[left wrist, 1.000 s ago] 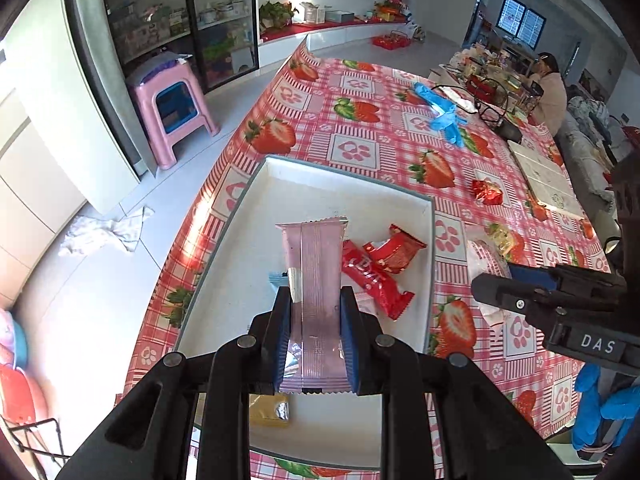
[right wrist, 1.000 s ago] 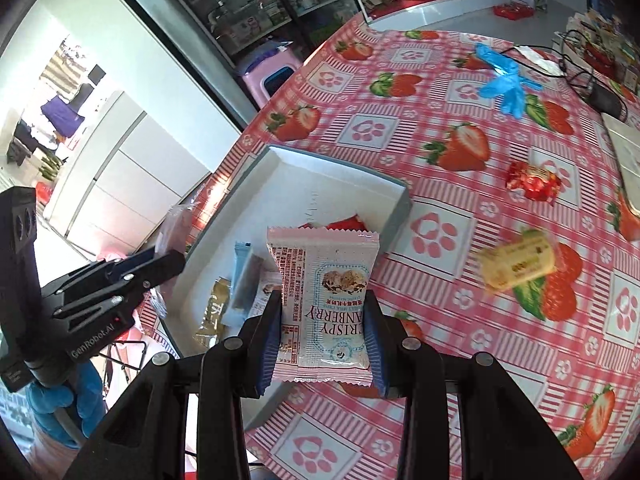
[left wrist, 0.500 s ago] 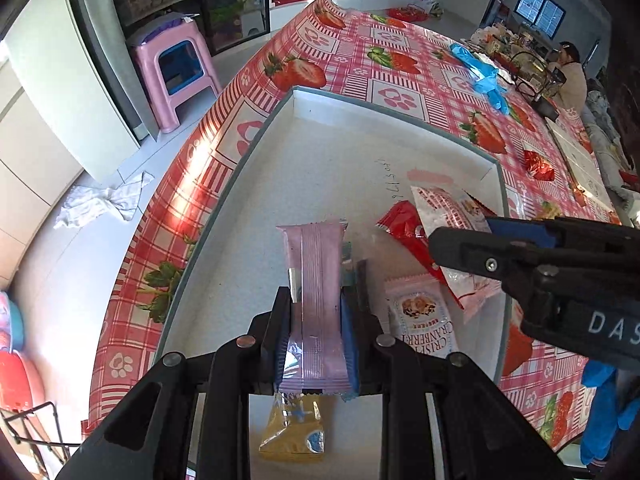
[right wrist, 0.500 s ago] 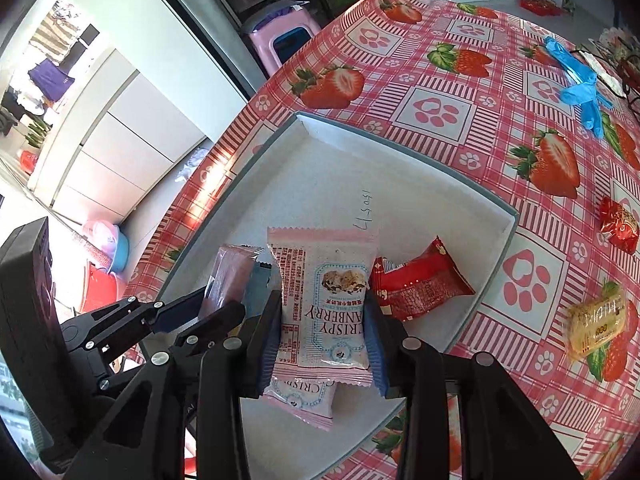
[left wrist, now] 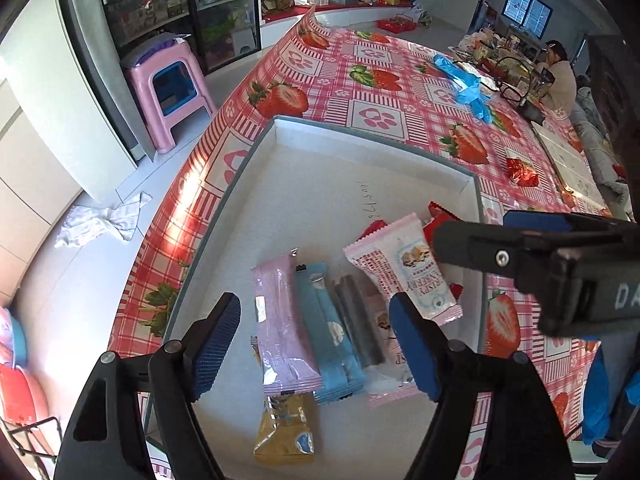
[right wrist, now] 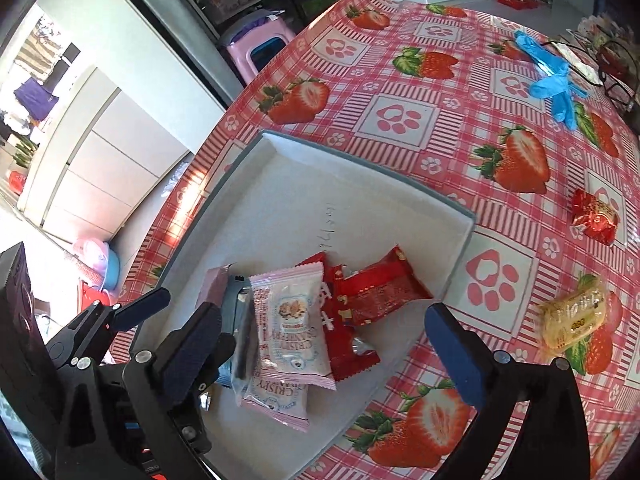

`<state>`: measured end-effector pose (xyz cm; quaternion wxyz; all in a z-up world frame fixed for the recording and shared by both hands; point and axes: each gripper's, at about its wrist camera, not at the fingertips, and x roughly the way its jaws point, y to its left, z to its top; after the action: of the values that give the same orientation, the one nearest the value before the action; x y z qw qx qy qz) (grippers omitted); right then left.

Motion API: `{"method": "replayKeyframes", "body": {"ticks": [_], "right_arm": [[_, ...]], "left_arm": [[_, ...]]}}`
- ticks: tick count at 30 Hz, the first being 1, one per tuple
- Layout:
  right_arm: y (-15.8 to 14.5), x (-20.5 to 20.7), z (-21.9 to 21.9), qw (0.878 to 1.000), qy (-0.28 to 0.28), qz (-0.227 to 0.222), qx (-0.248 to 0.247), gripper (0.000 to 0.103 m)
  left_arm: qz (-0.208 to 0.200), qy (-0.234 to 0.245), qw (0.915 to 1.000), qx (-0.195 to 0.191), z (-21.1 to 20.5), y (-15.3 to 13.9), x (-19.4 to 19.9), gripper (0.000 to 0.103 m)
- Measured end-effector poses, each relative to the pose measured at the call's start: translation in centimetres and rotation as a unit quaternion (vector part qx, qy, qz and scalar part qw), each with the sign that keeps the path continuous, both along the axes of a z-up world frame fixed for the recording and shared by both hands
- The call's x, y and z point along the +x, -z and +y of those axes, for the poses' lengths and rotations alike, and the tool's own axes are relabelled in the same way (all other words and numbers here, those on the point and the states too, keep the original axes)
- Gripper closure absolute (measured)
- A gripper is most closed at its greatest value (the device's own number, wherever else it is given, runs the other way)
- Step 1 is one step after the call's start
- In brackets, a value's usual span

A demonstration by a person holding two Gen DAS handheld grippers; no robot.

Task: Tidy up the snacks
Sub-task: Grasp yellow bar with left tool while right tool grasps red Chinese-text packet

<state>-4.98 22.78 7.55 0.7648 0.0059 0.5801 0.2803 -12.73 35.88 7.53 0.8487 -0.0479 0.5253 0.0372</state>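
Observation:
A white tray with a grey rim sits on the strawberry tablecloth. In it lie a pink bar, a blue bar, a dark bar, a yellow packet, red packets and two pink cranberry packets, one on the other. My left gripper hovers over the pink and blue bars; its jaws are opening and touch nothing. My right gripper is over the cranberry packet, jaws opening wide, pads clear of it. It also shows at the right in the left wrist view.
A red snack and a yellow snack lie on the cloth right of the tray. Blue gloves lie farther back. A pink stool and a white cloth are on the floor left. A person sits far right.
Both grippers opened. The pink bar left the left jaws and lies in the tray; the cranberry packet left the right jaws and lies on the pile. Both hands sank lower.

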Motion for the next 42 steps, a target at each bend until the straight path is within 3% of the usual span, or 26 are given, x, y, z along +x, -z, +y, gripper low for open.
{"method": "replayKeyframes", "body": {"ticks": [5,12,15,19,25,26,27,28,35,39,42], "right_arm": [[0.1,2.3,-6.0,0.997,0.081,-0.013,-0.016,0.001],[2.6,7.1,-15.2,0.979,0.196,-0.016,-0.061,0.001],[3.9,8.9,-18.1,0.97,0.238,-0.002,-0.046,0.001],[5.6,10.6,-19.7,0.96,0.278,0.024,-0.006,0.001],[5.8,12.1,-17.8,0.966,0.257,-0.011,-0.024,0.002],[5.7,12.1,-17.7,0.965,0.258,-0.018,-0.036,0.017],[5.5,12.0,-17.7,0.965,0.257,-0.028,-0.051,0.046],[5.5,11.9,-17.8,0.967,0.249,-0.031,-0.053,0.057],[5.5,8.7,-22.4,0.972,0.23,-0.012,-0.034,0.061],[5.2,4.2,-26.6,0.974,0.223,-0.009,-0.039,0.061],[5.1,0.0,-29.4,0.975,0.219,-0.011,-0.046,0.061]], "left_arm": [[-0.014,0.027,0.9995,0.003,-2.5,-1.5,0.4,0.022],[-0.017,0.081,0.9965,0.012,-7.7,-1.7,0.5,0.022],[-0.01,0.092,0.9957,0.005,-9.3,-1.1,-0.2,0.022],[0.002,0.111,0.9937,0.014,-11.0,-0.2,-1.3,0.022],[0.005,0.135,0.9901,0.038,-12.7,-0.4,-1.3,0.022],[0.001,0.137,0.9898,0.038,-13.0,-0.7,-1.0,0.022],[-0.003,0.141,0.9893,0.037,-13.3,-0.9,-0.8,0.022],[-0.006,0.146,0.9886,0.036,-13.8,-1.2,-0.5,0.022],[-0.012,0.196,0.9803,0.018,-18.9,-0.3,3.2,0.022],[-0.015,0.227,0.9726,0.049,-22.8,1.8,5.6,0.022],[-0.014,0.239,0.9699,0.047,-25.0,3.2,7.6,0.022]]}}
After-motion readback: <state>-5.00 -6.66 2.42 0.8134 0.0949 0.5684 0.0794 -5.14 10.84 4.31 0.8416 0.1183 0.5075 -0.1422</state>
